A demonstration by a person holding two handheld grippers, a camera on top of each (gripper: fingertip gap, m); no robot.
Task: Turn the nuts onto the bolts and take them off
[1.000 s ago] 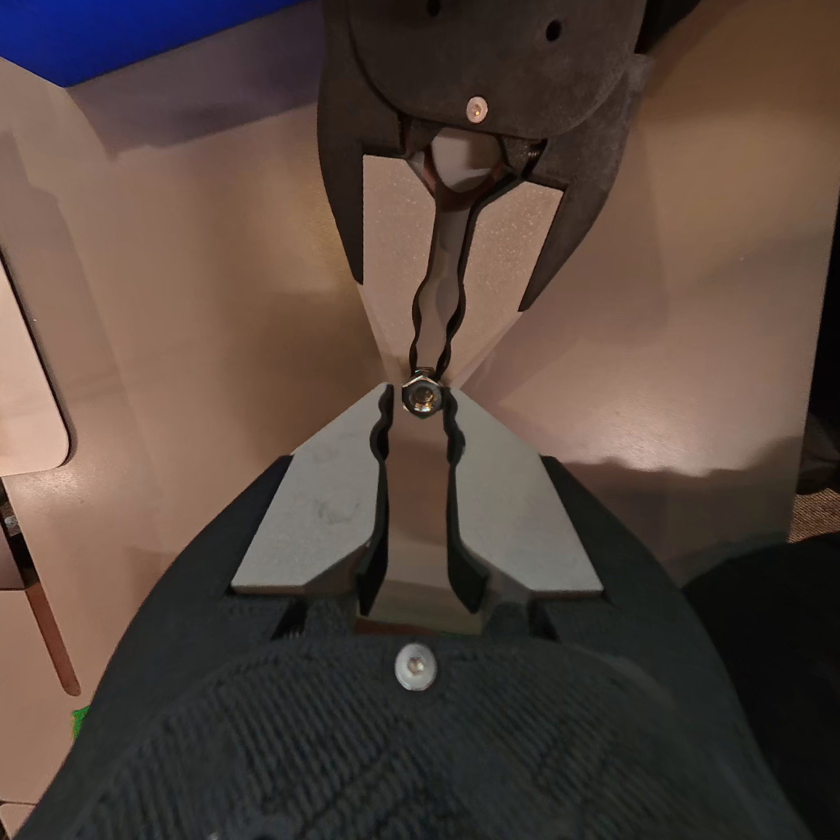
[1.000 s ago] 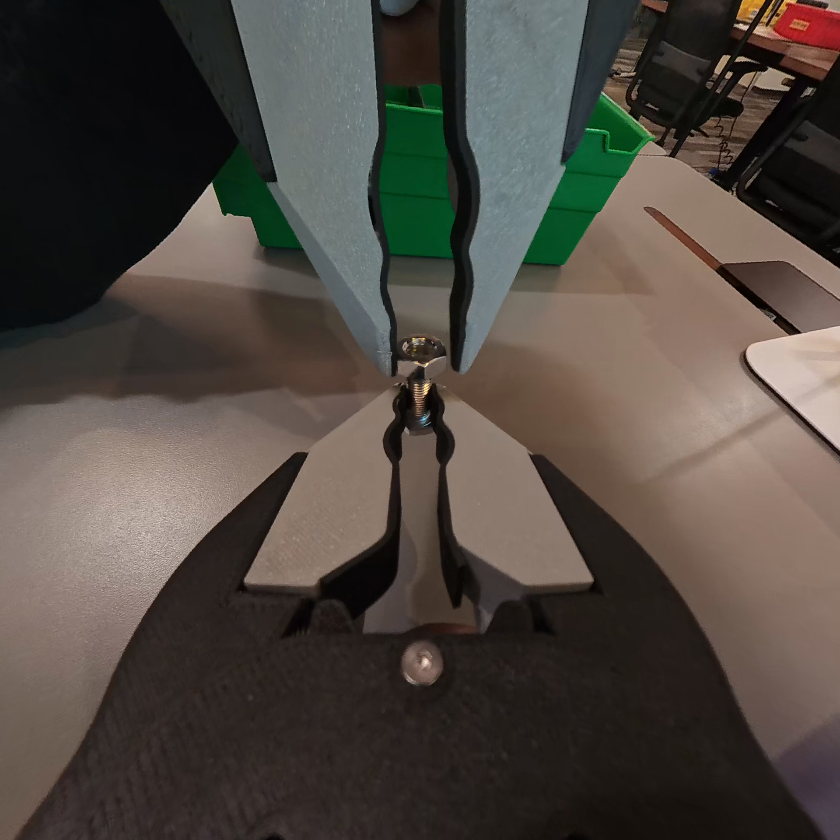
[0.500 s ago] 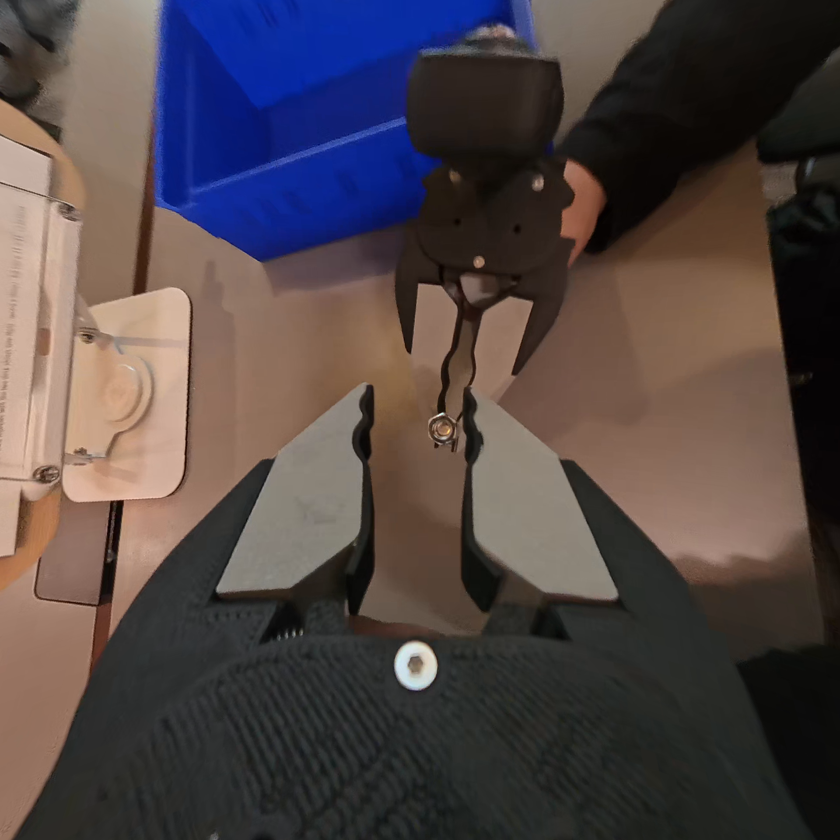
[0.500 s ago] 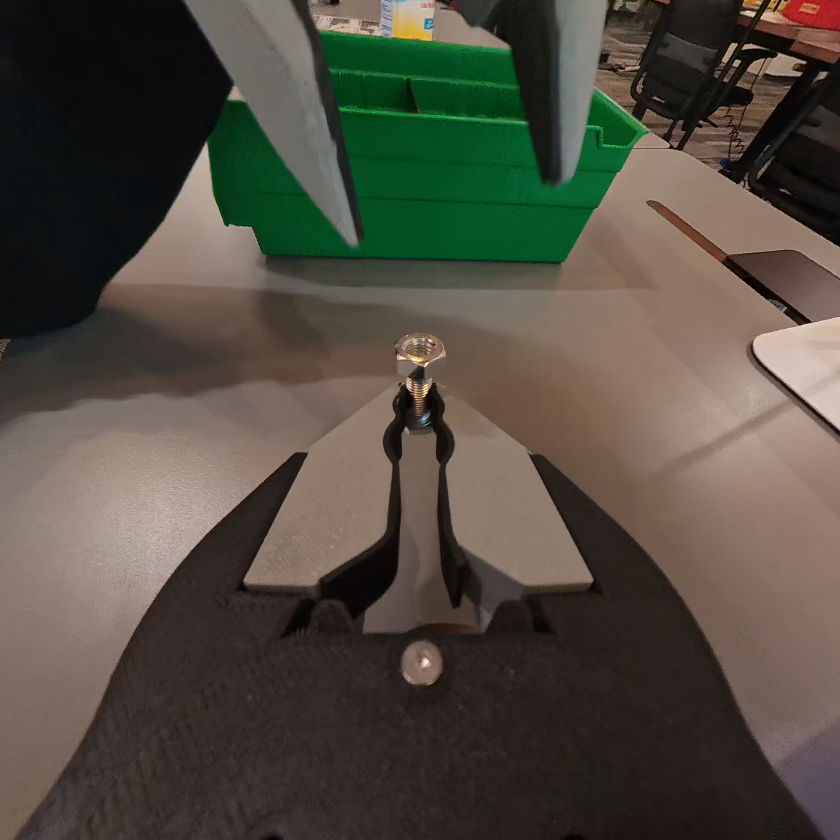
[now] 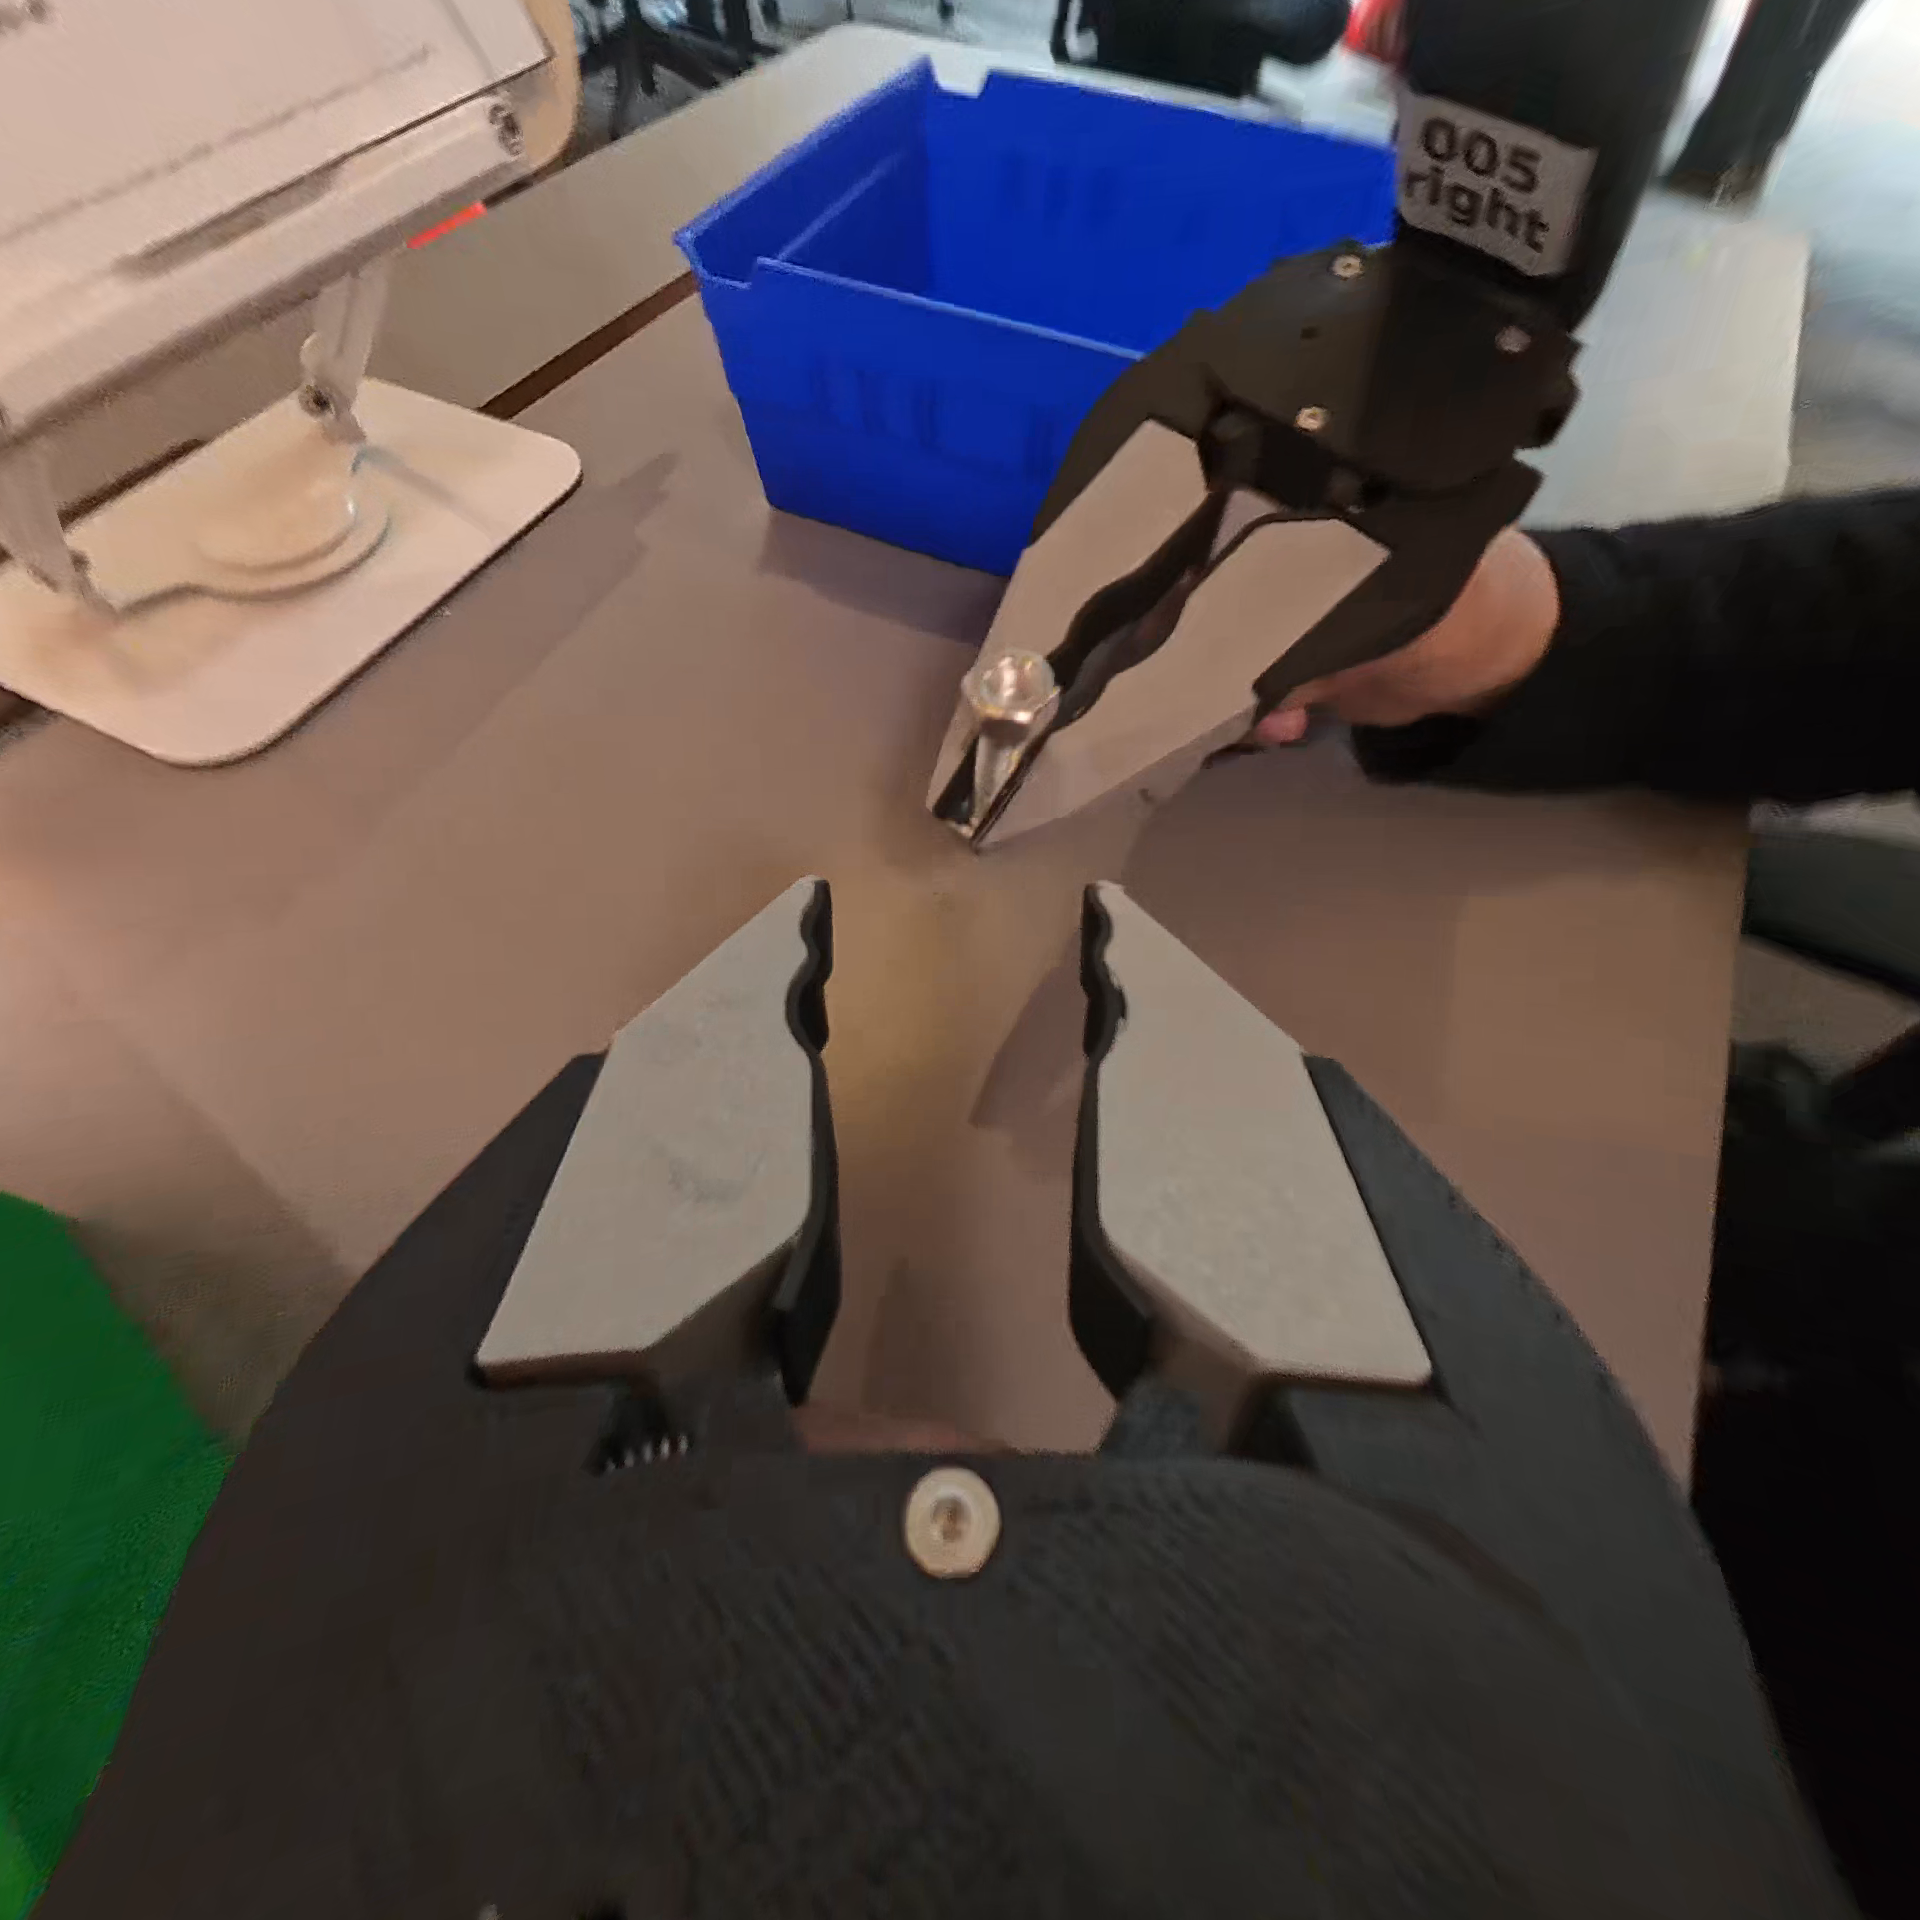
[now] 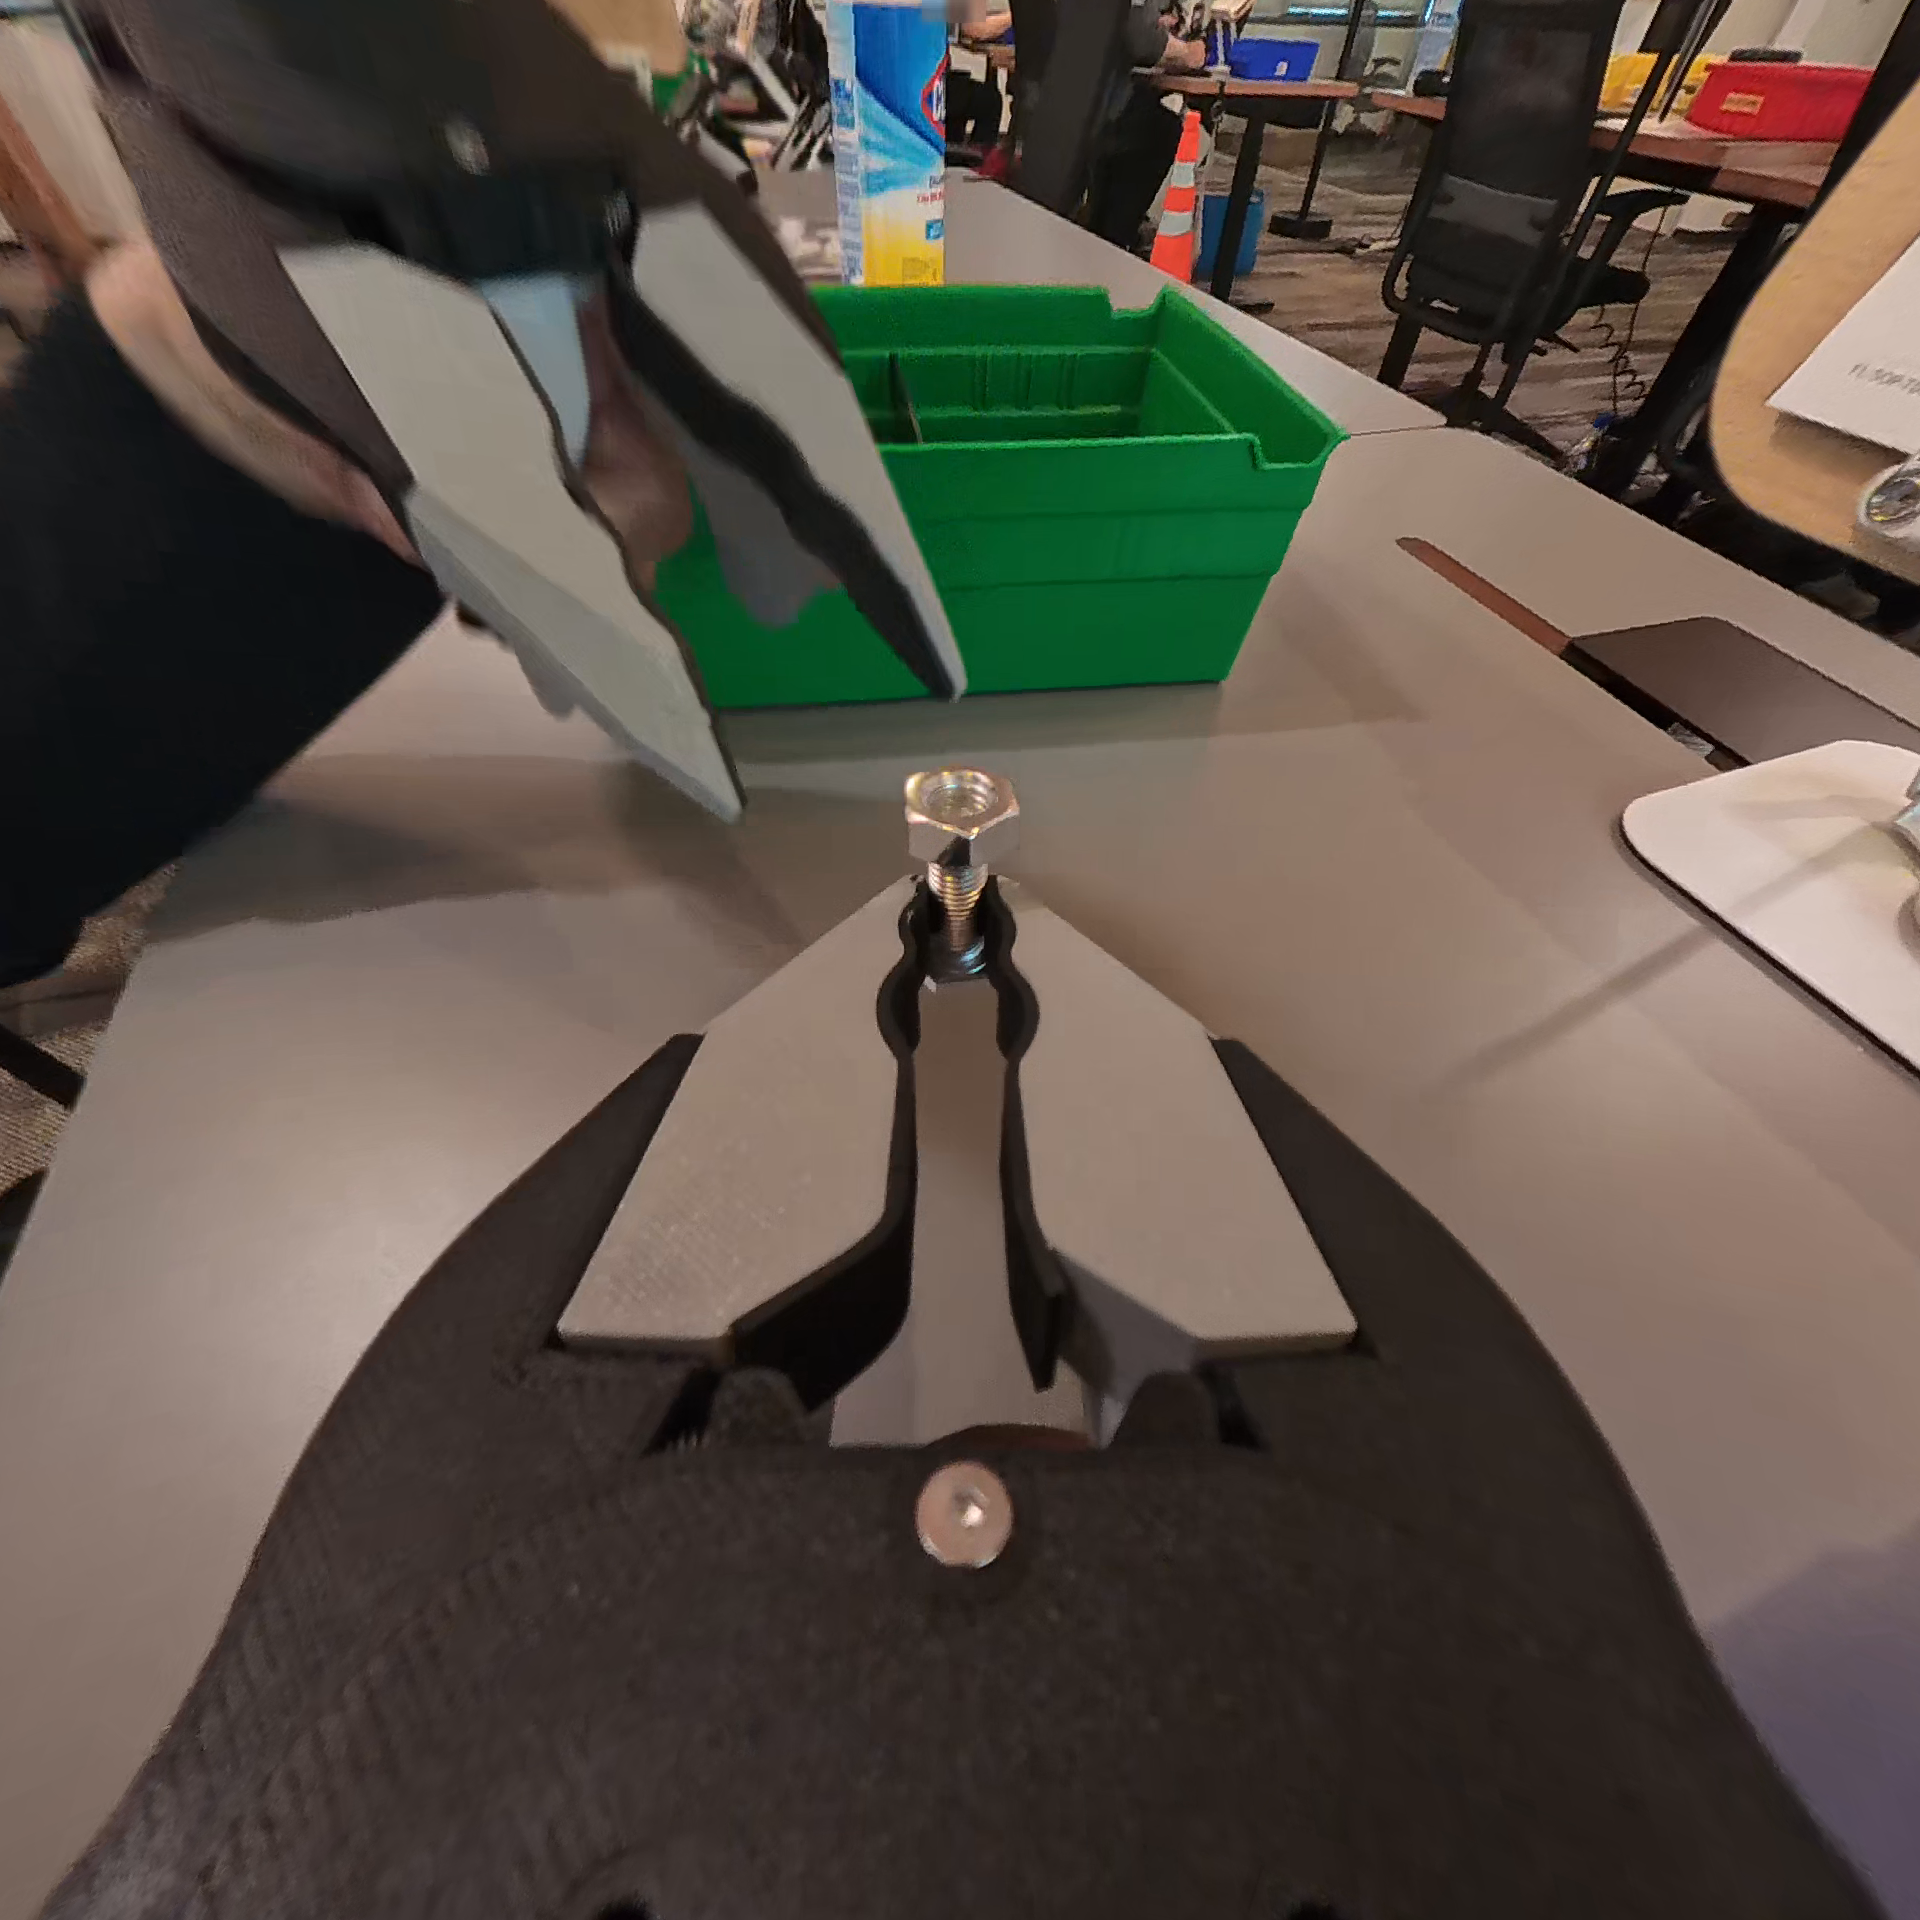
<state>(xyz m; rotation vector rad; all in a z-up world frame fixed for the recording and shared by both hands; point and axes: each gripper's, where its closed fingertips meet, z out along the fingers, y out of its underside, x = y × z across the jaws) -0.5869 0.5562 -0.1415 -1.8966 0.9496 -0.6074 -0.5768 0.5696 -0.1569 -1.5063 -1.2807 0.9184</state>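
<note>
- The bolt (image 6: 954, 914) is clamped near its head between the closed tips of the right hand-held gripper (image 6: 956, 935), with the threaded shank pointing out past the tips; held so, the free end is left exposed for work on the nut.
- The nut (image 6: 961, 816) sits on the far end of the bolt, only a little way down the thread, with bare thread visible between it and the gripper tips.
- The left hand-held gripper (image 5: 954, 914) is spread open and holds nothing; seen from the right wrist, it (image 6: 831, 727) hangs above and to the left of the nut, apart from it and blurred.
- Such a release is judged to be a re-grip between turns, since the wrist can twist only so far before the fingers must be let go and reset.
- Whether the nut is being run on or run off cannot be told from these views.
- The bolt is held in the air above the grey tabletop (image 6: 1351, 831), not resting on it, so that the nut can be reached from all sides.
- Beyond the bolt a green bin (image 6: 1091, 540) with dividers stands on the tabletop; a spray bottle (image 6: 888, 135) rises behind it.
- From the left wrist, a blue bin (image 5: 935, 343) is seen behind the bolt, and a white stand base (image 5: 270, 582) lies to the left of it.
- The bins are judged to be places for parts, though their contents are not shown.
</note>
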